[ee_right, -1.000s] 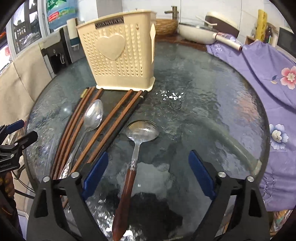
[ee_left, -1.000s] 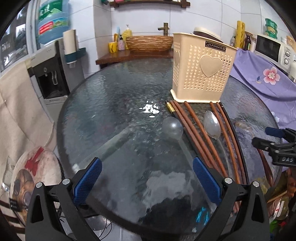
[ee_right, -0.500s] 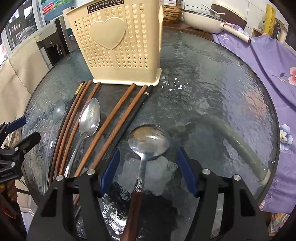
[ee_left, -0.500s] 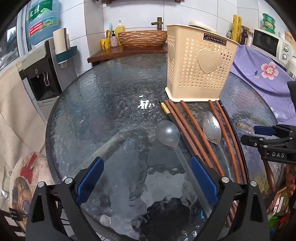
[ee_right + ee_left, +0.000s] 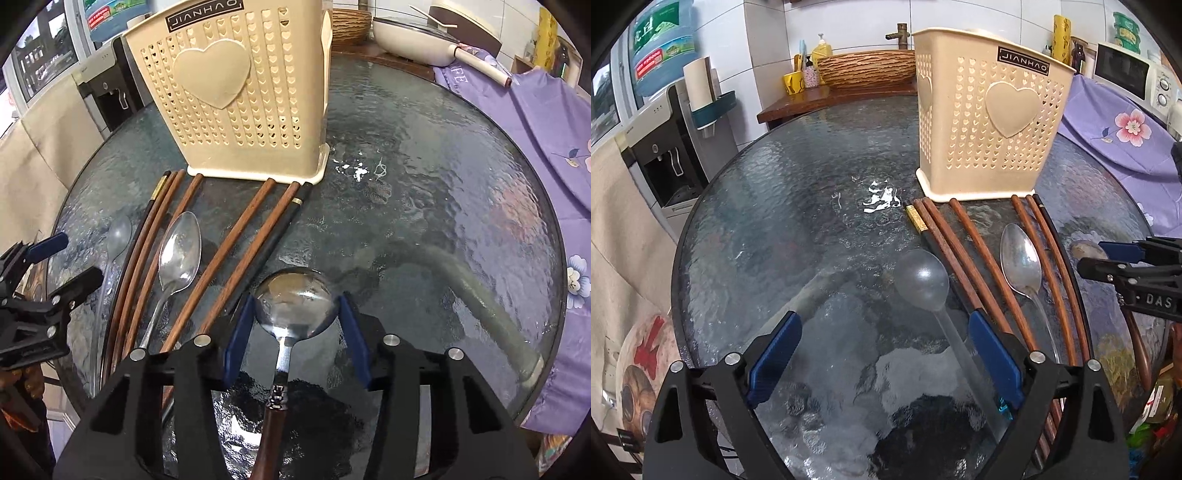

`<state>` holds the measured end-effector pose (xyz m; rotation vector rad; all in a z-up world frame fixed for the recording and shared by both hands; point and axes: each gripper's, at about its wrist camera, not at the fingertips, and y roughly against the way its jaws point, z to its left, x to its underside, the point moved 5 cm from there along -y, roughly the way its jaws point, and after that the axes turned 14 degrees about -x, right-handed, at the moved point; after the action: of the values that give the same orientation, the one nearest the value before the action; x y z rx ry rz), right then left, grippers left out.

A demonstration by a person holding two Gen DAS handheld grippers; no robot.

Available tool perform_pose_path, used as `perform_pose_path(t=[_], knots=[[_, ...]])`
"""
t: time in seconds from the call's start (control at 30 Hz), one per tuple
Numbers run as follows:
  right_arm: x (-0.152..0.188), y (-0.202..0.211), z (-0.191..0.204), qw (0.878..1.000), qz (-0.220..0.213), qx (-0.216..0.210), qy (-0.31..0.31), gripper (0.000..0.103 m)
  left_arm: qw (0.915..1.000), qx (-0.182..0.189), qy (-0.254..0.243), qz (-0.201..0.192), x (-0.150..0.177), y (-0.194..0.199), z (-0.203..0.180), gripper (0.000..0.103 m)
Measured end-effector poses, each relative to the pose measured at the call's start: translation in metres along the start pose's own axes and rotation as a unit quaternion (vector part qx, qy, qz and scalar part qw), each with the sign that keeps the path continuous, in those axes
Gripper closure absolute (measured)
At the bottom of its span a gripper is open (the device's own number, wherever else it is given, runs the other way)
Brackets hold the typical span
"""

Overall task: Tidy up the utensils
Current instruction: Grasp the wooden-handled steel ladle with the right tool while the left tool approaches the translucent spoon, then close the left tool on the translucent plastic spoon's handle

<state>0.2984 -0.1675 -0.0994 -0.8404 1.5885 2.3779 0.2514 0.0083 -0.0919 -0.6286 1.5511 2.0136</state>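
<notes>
A cream perforated utensil basket (image 5: 990, 125) stands upright on the round glass table (image 5: 798, 221); it also shows in the right wrist view (image 5: 236, 96). In front of it lie several brown chopsticks (image 5: 964, 251), a steel spoon (image 5: 1021, 262) and a clear plastic spoon (image 5: 923, 280). My left gripper (image 5: 884, 354) is open, with the clear spoon's handle between its jaws. My right gripper (image 5: 295, 336) has narrowed around the bowl of a wooden-handled steel ladle (image 5: 295, 306), pads close beside the bowl rim; the ladle lies on the glass.
A water dispenser (image 5: 665, 140) stands left of the table. A wooden counter with a woven bowl (image 5: 864, 68) is behind. A purple flowered cloth (image 5: 535, 122) covers the right side, with a white pan (image 5: 417, 35) beyond. The table's near edge is close below both grippers.
Both grippers moved forward and down toward the table. The right jaws narrowed from wide open to close around the ladle bowl. The left gripper now straddles the clear spoon's handle.
</notes>
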Motion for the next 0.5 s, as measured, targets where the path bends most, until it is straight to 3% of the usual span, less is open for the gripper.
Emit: perform_pose_path(t=[0.27, 0.5], knots=[[0.003, 0.004, -0.006, 1.0, -0.004, -0.011, -0.001, 0.055, 0.9996, -0.016, -0.015, 0.015, -0.004, -0.01, -0.008, 0.027], [0.005, 0.003, -0.002, 1.0, -0.003, -0.006, 0.015, 0.055, 0.9992, -0.024, -0.021, 0.023, -0.004, -0.014, -0.012, 0.028]])
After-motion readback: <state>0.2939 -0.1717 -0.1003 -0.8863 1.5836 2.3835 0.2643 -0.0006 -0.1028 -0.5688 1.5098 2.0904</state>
